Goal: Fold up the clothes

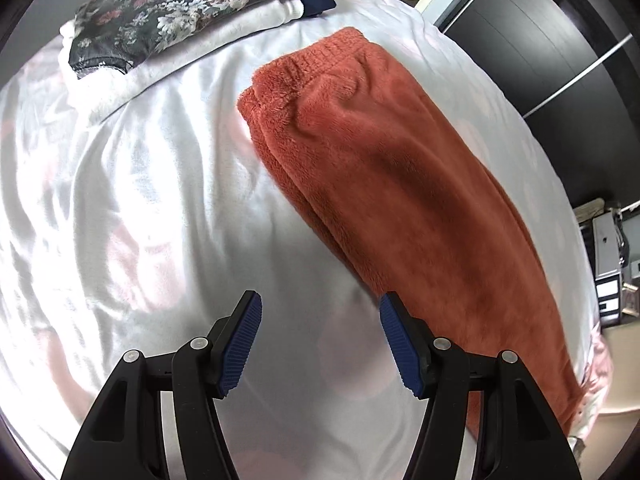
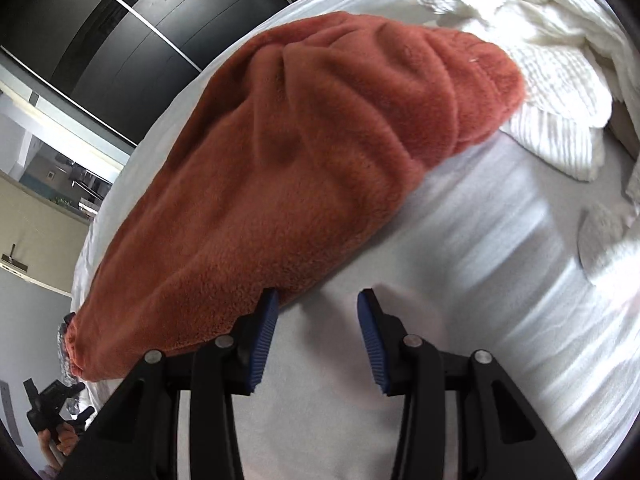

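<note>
Rust-orange fleece trousers (image 1: 384, 176) lie folded lengthwise on the white bed sheet (image 1: 152, 208), waistband at the far end. My left gripper (image 1: 320, 340) is open and empty, hovering over the sheet just left of the trousers' near leg. In the right wrist view the same trousers (image 2: 288, 168) lie diagonally. My right gripper (image 2: 317, 340) is open and empty above the sheet, its left fingertip (image 2: 266, 320) at the trousers' edge.
A stack of folded clothes topped by a dark floral garment (image 1: 188, 12) sits at the far left of the bed. A white ribbed knit (image 2: 532, 64) lies beyond the trousers. Dark wardrobe doors (image 1: 560, 64) stand beside the bed. The other gripper (image 2: 52, 404) shows at lower left.
</note>
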A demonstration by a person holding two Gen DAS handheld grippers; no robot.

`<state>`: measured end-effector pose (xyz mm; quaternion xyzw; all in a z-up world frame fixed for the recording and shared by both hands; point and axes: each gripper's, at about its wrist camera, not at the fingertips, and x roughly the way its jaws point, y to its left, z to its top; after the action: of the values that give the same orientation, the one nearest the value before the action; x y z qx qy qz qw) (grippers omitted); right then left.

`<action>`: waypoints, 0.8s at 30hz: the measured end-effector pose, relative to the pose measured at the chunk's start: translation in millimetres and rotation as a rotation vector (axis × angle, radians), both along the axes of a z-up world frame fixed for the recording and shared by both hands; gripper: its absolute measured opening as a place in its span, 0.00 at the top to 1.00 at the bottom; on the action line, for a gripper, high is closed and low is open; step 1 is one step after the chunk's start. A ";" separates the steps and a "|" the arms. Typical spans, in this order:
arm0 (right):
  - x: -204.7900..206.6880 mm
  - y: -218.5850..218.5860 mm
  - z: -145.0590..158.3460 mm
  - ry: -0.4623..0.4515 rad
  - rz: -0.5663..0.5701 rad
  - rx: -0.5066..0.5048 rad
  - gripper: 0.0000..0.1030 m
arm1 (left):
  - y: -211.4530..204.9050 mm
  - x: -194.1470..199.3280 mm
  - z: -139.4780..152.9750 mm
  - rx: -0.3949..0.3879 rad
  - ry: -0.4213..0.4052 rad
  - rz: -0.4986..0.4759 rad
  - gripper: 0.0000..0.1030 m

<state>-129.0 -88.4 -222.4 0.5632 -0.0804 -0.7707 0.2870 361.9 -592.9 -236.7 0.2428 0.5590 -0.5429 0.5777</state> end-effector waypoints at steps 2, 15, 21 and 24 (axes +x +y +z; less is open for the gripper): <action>-0.8 -4.3 -1.9 0.013 0.008 0.011 0.60 | -4.7 2.9 -2.2 -0.004 0.005 -0.013 0.39; -2.8 -25.2 -5.6 0.114 0.073 0.094 0.60 | -37.0 49.5 -32.6 -0.027 0.256 0.049 0.39; -3.0 -34.5 -7.3 0.138 0.087 0.110 0.60 | -49.7 69.2 -47.4 -0.026 0.379 0.123 0.39; -2.5 -39.0 -7.9 0.149 0.090 0.114 0.60 | -55.2 65.5 -48.4 -0.047 0.375 0.112 0.39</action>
<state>-131.5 -127.4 -230.3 0.5227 0.0107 -0.8002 0.2939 427.4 -648.1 -285.1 0.0923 0.6569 -0.5584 0.4982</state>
